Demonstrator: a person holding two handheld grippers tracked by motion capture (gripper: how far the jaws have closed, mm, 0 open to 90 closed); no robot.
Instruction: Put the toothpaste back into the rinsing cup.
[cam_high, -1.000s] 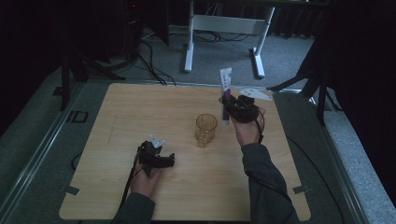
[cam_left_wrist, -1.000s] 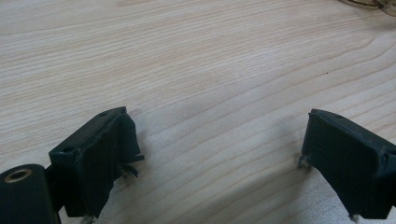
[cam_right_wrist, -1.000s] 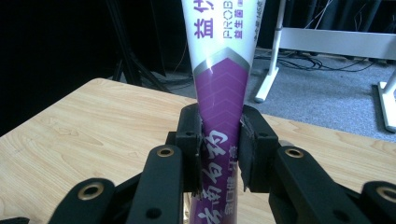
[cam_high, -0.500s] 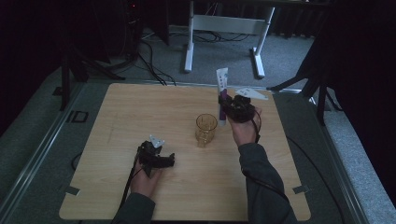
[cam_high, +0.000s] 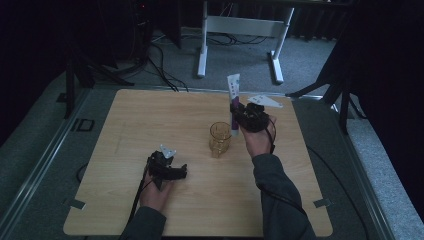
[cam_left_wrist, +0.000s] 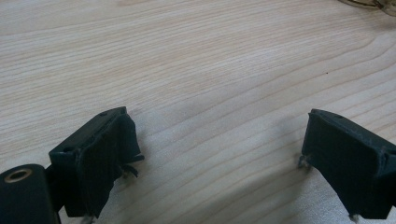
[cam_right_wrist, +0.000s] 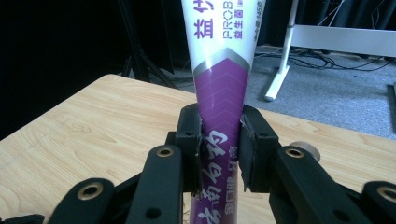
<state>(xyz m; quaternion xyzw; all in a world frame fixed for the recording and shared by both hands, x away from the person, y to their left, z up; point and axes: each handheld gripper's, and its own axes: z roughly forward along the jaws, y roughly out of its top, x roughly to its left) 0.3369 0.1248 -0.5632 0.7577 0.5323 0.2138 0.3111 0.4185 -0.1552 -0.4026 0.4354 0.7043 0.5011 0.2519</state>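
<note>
Tube, white above, purple below: "PROB" in grey Latin capitals on the white part, well above the fingers, beside a large purple Chinese character, cut off at the frame edge. White Chinese characters run down the purple part between the fingers; small print there is unreadable.

tube behind cup, on table

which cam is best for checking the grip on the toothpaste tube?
Right gripper view: the toothpaste tube stands close up, pinched between both pads of the right gripper. The high view shows it small and upright beside the glass cup.
</note>
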